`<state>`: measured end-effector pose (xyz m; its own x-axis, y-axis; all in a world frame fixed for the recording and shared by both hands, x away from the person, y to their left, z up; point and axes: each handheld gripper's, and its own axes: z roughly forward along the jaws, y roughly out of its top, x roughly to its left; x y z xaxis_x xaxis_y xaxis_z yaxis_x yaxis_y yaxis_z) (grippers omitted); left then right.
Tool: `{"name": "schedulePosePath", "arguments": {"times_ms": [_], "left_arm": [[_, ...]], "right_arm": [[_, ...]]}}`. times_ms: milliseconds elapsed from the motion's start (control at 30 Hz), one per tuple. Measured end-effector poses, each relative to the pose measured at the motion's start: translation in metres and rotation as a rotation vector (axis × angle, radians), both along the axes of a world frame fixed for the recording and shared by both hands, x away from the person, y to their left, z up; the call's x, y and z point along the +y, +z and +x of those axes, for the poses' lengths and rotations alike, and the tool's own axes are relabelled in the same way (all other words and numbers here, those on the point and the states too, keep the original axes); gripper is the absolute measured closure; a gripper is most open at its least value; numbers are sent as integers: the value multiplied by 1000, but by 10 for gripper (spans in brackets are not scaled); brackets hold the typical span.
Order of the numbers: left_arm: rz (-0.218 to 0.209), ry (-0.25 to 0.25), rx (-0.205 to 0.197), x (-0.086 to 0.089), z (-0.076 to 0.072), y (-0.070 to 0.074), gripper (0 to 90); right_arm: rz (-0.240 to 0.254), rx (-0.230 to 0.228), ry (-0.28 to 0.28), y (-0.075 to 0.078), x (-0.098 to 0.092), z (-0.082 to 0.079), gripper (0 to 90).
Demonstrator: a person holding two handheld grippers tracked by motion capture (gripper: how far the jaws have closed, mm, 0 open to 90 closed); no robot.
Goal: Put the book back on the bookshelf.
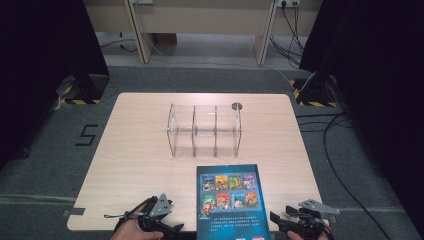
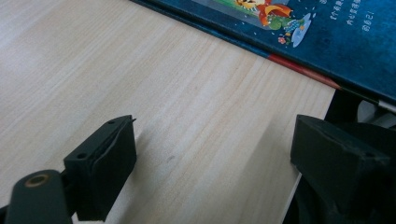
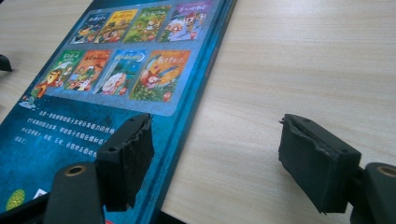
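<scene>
A dark blue picture book [image 1: 231, 200] lies back cover up at the table's front edge, overhanging it slightly. My left gripper [image 1: 167, 227] rests open just left of the book, its jaws wide apart over bare wood [image 2: 215, 154], with the book's edge [image 2: 327, 42] ahead to the right. My right gripper [image 1: 290, 220] is open at the book's right side; in the right gripper view its left jaw hangs over the book's cover [image 3: 116, 70] and its right jaw over the tabletop. A clear acrylic rack [image 1: 204, 129] with three slots stands mid-table.
The light wooden table [image 1: 140, 150] has a round cable grommet [image 1: 236, 105] behind the rack. Black curtains flank both sides; cables trail on the floor at the right. A desk frame stands beyond the table.
</scene>
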<state>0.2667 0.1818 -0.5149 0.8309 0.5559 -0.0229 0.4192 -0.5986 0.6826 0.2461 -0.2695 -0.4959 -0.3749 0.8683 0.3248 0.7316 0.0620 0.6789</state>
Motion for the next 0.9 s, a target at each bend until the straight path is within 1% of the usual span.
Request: {"name": "schedulePosePath", "arguments": {"times_ms": [67, 100, 133, 200, 233, 267, 300, 333, 367, 400, 533, 600, 633, 700, 733, 767, 800, 833, 867, 900], "left_arm": [[1, 4, 9, -1, 0, 1, 140], [-9, 8, 18, -2, 0, 2, 150], [-28, 6, 31, -3, -1, 2, 158], [-82, 1, 71, -7, -2, 3, 179], [-96, 1, 80, -9, -2, 3, 195], [-96, 1, 80, -9, -2, 3, 199], [-113, 0, 82, -13, -2, 4, 199], [-111, -6, 82, -15, -1, 4, 199], [-117, -10, 94, -17, -2, 3, 199], [-121, -10, 101, -17, -2, 3, 199], [-120, -11, 91, -21, -1, 2, 195], [-124, -19, 89, -26, 0, 2, 189], [-126, -22, 87, -29, 0, 1, 188], [-130, -21, 86, -30, 0, 1, 187], [-133, -30, 79, -34, -1, 0, 187], [-133, -30, 79, -34, -1, 0, 187], [-134, -39, 74, -39, -1, 0, 187], [-134, -39, 74, -39, -1, 0, 187], [-138, -47, 70, -44, -2, -1, 187], [-141, -49, 64, -46, -2, -1, 187]], "right_arm": [[-1, 0, -1, 0, 0, 0, 268], [1, 0, 1, 0, 0, 0, 268], [9, 4, 3, 0, 1, 0, 268], [10, 0, 3, 0, 1, 1, 269], [12, 1, 3, 0, 2, 1, 269], [14, 3, 3, 0, 2, 1, 269], [18, 5, 6, -1, 3, 1, 268], [19, 6, 7, -1, 3, 2, 268], [19, 7, 11, -1, 4, 2, 269], [37, 16, 15, -1, 6, 3, 269], [39, 21, 28, -2, 12, 7, 281], [36, 23, 43, -4, 17, 12, 282], [39, 34, 45, -4, 19, 13, 286], [37, 40, 54, -6, 22, 16, 287], [39, 52, 56, -8, 24, 18, 287], [39, 52, 56, -8, 24, 18, 287], [57, 61, 56, -10, 27, 20, 295], [57, 61, 56, -10, 27, 20, 295], [85, 68, 55, -11, 30, 23, 302], [101, 66, 56, -12, 32, 24, 306]]}}
